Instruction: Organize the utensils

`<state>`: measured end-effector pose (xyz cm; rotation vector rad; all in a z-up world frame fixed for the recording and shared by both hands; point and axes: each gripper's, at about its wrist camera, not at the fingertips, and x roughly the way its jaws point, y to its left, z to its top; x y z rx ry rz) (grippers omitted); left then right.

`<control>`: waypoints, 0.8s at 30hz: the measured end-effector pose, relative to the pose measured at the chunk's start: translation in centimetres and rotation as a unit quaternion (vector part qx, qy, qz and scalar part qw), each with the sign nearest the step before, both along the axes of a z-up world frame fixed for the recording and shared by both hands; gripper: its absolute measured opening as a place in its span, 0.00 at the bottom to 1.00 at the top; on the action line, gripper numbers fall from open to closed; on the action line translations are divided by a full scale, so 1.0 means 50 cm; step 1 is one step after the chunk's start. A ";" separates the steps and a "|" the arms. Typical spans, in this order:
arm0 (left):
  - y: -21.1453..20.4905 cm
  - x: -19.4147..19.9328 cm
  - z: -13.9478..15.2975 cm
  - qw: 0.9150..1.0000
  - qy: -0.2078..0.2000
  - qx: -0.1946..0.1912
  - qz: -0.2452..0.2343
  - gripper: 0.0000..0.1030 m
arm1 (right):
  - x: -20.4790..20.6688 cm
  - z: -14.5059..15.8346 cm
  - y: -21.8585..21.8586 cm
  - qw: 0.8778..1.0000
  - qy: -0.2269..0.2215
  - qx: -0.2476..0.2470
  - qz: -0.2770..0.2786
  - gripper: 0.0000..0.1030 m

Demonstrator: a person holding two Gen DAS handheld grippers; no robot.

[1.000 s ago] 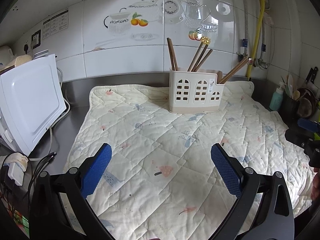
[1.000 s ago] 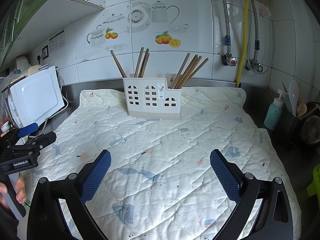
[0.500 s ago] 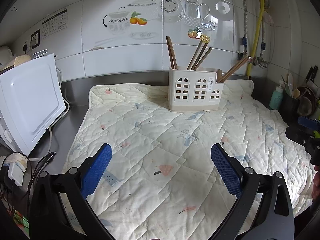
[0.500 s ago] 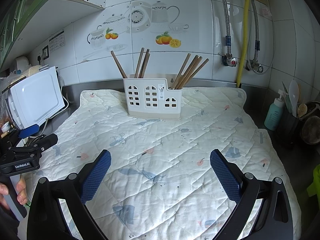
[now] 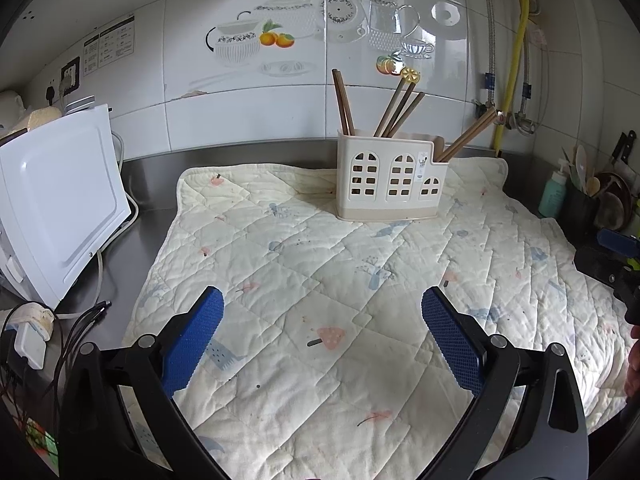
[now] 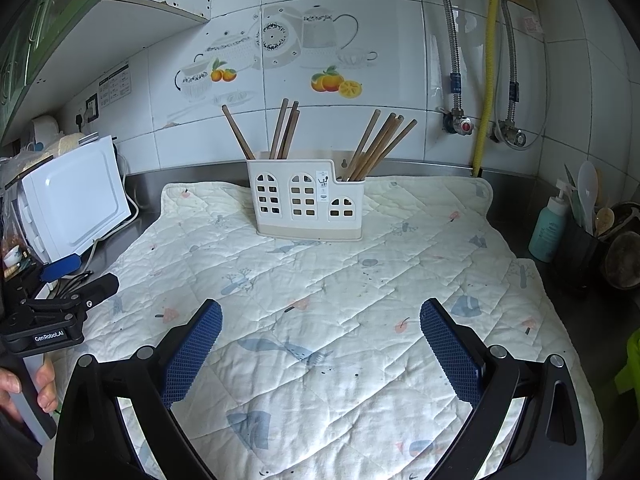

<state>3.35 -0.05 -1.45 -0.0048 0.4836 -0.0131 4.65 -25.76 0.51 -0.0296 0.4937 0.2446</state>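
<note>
Left gripper [image 5: 322, 332] held low over the near part of the quilt [image 5: 320, 264], jaws spread wide, nothing between the blue pads [image 5: 192, 340]. Right gripper [image 6: 320, 344] likewise low over the quilt, jaws spread wide and empty, blue pads [image 6: 450, 354] well apart.

Holder [image 6: 306, 200] standing upright at the far side of the quilt, near the tiled wall [image 6: 360, 20]; white, with arched window cut-outs, one end lower than the rest (the right end in both views). Chopsticks [image 6: 378, 144] standing in it, leaning outward: a fanned bunch in the low end, a few more [image 6: 286, 128] in the taller part, one of these tilted left. In the left wrist view the same holder [image 5: 390, 178] a little right of centre, chopsticks [image 5: 400, 110] poking above its rim, some [image 5: 466, 136] slanting far right from the low end. Quilt between grippers and holder bare but for its printed pattern.

White appliance [image 5: 60, 196] at the left on the steel counter [image 5: 148, 184], cables [image 5: 76, 320] trailing beside it. Teal bottle [image 6: 550, 226] at the right, just beside a dark pot of spoons [image 6: 588, 236]. Yellow hose [image 6: 486, 64] running down the wall behind.

In the right wrist view, the left gripper [image 6: 68, 284] at the left edge, hand [image 6: 24, 390] wrapped round its handle. In the left wrist view, part of the right gripper [image 5: 612, 260] at the right edge (jaw state not clear from that sliver).
</note>
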 end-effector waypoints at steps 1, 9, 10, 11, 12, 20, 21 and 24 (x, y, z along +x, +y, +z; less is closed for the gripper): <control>0.000 0.000 0.000 1.000 0.000 0.000 0.000 0.95 | 0.000 0.000 0.000 1.000 0.000 0.000 0.000 0.93; 0.000 -0.002 -0.003 1.000 0.001 -0.001 -0.001 0.95 | -0.001 -0.002 -0.003 1.000 0.001 0.002 0.002 0.93; 0.000 -0.002 -0.003 1.000 0.002 -0.001 -0.001 0.95 | -0.001 -0.003 -0.004 1.000 0.001 0.002 0.001 0.93; 0.000 -0.002 -0.003 1.000 0.001 -0.001 -0.001 0.95 | -0.001 -0.003 -0.004 1.000 0.001 0.002 0.001 0.93; 0.000 -0.003 -0.003 1.000 0.001 -0.002 -0.001 0.95 | -0.002 -0.003 -0.004 1.000 0.001 0.002 0.002 0.93; 0.007 -0.010 0.003 1.000 -0.015 -0.004 0.017 0.95 | -0.001 -0.003 -0.004 1.000 0.001 0.002 0.002 0.93; 0.010 -0.009 0.003 1.000 -0.015 -0.008 0.017 0.95 | -0.001 -0.003 -0.004 1.000 0.001 0.002 0.001 0.93; 0.015 -0.008 0.003 1.000 -0.014 -0.013 0.012 0.95 | -0.002 -0.003 -0.003 1.000 0.001 0.001 0.000 0.93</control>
